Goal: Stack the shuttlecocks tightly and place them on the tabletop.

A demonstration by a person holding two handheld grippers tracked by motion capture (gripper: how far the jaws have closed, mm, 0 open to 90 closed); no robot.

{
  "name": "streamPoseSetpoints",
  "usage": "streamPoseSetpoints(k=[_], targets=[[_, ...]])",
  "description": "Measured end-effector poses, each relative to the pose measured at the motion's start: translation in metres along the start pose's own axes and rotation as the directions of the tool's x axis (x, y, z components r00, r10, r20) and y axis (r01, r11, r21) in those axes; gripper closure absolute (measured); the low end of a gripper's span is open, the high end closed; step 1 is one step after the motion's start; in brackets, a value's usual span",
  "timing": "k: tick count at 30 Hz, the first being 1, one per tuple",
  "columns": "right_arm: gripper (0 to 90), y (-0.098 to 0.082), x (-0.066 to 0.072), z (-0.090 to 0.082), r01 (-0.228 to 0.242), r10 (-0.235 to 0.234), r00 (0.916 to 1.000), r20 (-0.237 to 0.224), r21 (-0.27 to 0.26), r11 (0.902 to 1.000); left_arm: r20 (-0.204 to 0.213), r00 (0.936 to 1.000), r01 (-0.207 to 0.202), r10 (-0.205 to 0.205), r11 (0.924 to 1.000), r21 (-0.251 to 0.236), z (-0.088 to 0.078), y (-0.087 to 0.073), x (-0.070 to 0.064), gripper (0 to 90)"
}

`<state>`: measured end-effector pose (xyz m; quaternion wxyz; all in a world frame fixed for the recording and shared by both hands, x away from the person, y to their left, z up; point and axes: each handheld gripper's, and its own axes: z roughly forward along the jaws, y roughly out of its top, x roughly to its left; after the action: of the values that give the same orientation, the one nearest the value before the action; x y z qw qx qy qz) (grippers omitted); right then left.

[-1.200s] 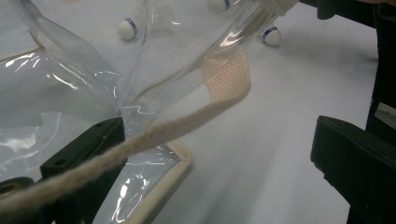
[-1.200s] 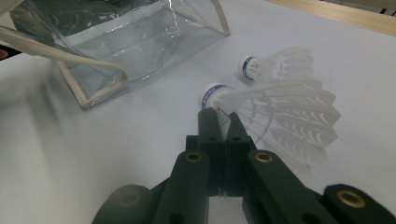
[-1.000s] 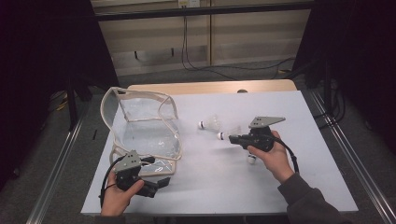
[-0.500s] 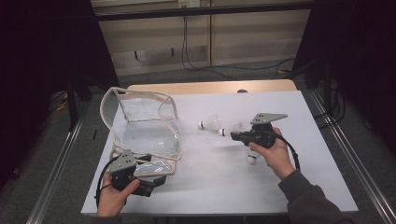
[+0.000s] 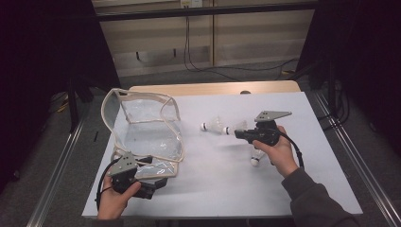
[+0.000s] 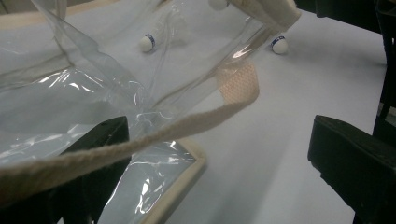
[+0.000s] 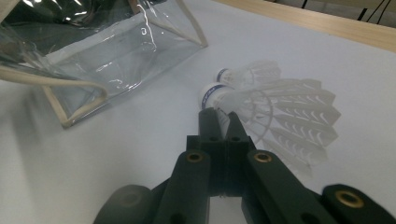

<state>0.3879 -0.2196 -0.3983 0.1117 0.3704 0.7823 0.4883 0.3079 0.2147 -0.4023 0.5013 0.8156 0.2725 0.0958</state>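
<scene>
The right gripper (image 5: 239, 134) is pinching a shuttlecock (image 7: 275, 109) low on its feathers, just behind the cork, with the jaws pressed nearly together on it. It is holding the shuttlecock just above the white table (image 5: 213, 189), right of centre. A second shuttlecock (image 5: 211, 126) is lying just left of the held one, and a third (image 5: 257, 158) is lying near the right hand (image 5: 276, 153).

The clear bag (image 5: 146, 130) is sitting at the left of the table, its beige-trimmed mouth gaping toward the right. The left gripper (image 5: 158, 183) is waiting at the bag's near edge with its jaws spread wide; in the left gripper view the bag's beige strap (image 6: 140, 144) is crossing in front of the jaws, but nothing is being clamped.

The step in hand looks like loading shuttlecocks into the bag, with the first one picked up and not yet carried over. The next move probably calls for the left gripper to close on the strap or rim to steady the mouth, while the right one is swinging left and sliding the shuttlecock in cork first, without crushing the feathers.
</scene>
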Motion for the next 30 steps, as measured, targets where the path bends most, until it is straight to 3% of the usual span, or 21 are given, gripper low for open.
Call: streamPoseSetpoints(k=[10,30], targets=[[90.0,0.006,-0.01,0.001,-0.032,0.032,0.9993,0.019,-0.008,0.9995,-0.002,1.0,-0.001,0.001,1.0,-0.002,-0.002,0.0,0.0,6.0],[90.0,0.012,-0.019,0.013,-0.042,0.04,0.9976,0.056,0.033,0.9986,-0.001,1.0,-0.001,0.001,1.0,-0.001,-0.002,0.0,0.001,5.8]])
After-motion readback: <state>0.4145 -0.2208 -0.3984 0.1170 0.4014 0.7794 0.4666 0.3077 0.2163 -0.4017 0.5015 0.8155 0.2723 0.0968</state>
